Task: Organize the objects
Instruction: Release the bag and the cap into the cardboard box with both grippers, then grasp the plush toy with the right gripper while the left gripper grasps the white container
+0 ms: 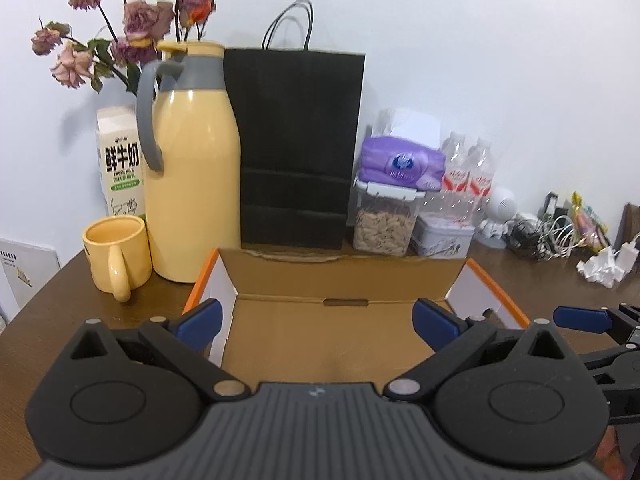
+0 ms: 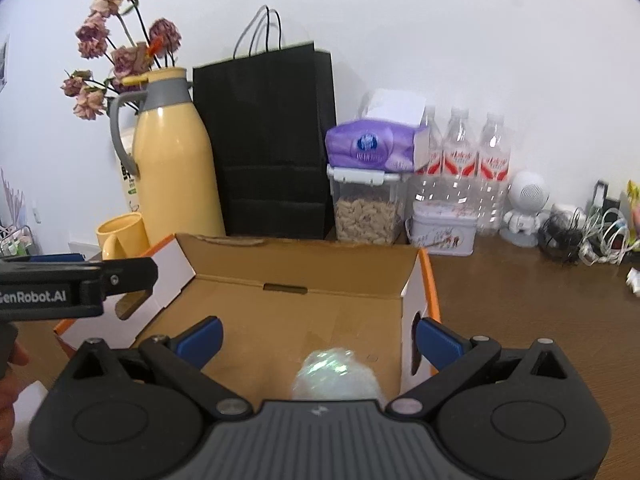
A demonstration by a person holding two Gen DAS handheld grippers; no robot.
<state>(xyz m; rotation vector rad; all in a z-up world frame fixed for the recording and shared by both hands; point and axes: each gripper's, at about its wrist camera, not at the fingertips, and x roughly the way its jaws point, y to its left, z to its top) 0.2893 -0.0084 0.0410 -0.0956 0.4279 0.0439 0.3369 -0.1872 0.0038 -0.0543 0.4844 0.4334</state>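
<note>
table point(image 1: 60, 312): dark brown wood
on it: cardboard box point(image 1: 340, 280), yellow mug point(image 1: 116, 256), yellow thermos jug point(image 1: 192, 184), black paper bag point(image 1: 296, 148), milk carton point(image 1: 120, 164)

The right gripper point(image 2: 318, 334) is hanging over the open cardboard box point(image 2: 280, 276) with its jaws spread wide; a shiny crumpled ball point(image 2: 336, 376) is lying inside the box near its right wall, while the left gripper point(image 2: 76, 284) is reaching in over the box's left flap

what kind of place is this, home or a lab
Most likely a home, on a brown wooden table against a white wall. A yellow thermos jug with matching mug, a fresh milk carton and dried roses suggest everyday living space.
</note>
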